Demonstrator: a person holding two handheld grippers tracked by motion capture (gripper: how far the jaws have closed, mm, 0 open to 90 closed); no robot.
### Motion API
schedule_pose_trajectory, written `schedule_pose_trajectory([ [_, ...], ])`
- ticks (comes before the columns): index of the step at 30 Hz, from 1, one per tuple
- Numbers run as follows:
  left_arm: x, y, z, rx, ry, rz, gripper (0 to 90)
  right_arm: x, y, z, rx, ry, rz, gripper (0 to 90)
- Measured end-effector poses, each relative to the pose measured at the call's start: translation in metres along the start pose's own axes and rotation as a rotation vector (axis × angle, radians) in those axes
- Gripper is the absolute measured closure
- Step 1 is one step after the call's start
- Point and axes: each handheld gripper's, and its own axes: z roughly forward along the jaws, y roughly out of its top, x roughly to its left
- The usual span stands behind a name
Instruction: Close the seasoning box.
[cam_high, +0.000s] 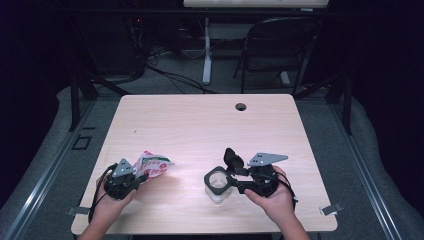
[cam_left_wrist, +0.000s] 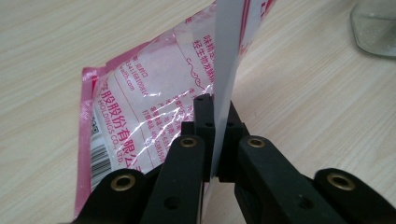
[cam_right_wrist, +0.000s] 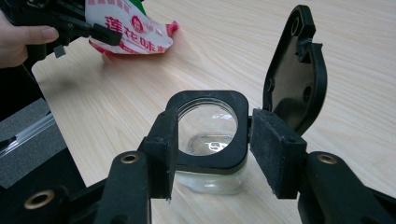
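A pink-and-white printed plastic packet (cam_high: 155, 165) hangs just above the table at front left. My left gripper (cam_high: 139, 176) is shut on its edge. In the left gripper view the jaws (cam_left_wrist: 215, 116) pinch the packet's white seam, and the packet (cam_left_wrist: 149, 107) spreads to the left. A small clear glass jar (cam_high: 217, 195) with a black collar stands at front centre-right, its black flip lid (cam_high: 232, 159) standing open. My right gripper (cam_high: 231, 181) is closed around the collar. In the right gripper view the pads (cam_right_wrist: 161, 149) press the collar (cam_right_wrist: 210, 161) from both sides, and the lid (cam_right_wrist: 294, 74) tilts up behind.
The light wooden table (cam_high: 200, 125) has a round cable hole (cam_high: 241, 106) near its far edge. A black folding chair (cam_high: 277, 50) and a white desk leg (cam_high: 206, 50) stand beyond it. The jar (cam_left_wrist: 376, 28) lies close to the packet's right.
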Motion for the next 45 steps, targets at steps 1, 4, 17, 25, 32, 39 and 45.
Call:
schedule_pose_trajectory([
  [1,0.0,0.001,-0.002,-0.003,0.002,0.0,90.0,0.0,0.0,0.0,-0.001,0.0,0.001,52.1],
  [4,0.002,0.006,-0.007,-0.011,0.01,0.008,90.0,-0.001,0.0,0.0,0.001,0.001,0.0,52.1],
  [17,0.015,0.027,-0.031,-0.04,0.068,0.037,90.0,-0.001,0.0,0.001,-0.001,0.0,0.001,52.0],
  [25,0.022,0.045,-0.05,-0.068,0.108,0.05,90.0,-0.001,0.0,0.0,-0.007,-0.002,0.004,52.0],
  [32,0.017,0.056,-0.061,-0.103,0.095,0.064,90.0,-0.002,0.0,-0.002,-0.012,-0.003,0.004,52.0],
  [39,0.01,0.06,-0.058,-0.113,0.07,0.073,90.0,-0.002,0.001,-0.004,-0.021,-0.007,0.005,51.9],
  [45,0.002,0.068,-0.056,-0.121,0.048,0.09,90.0,-0.003,0.001,-0.005,-0.025,-0.008,0.005,51.8],
])
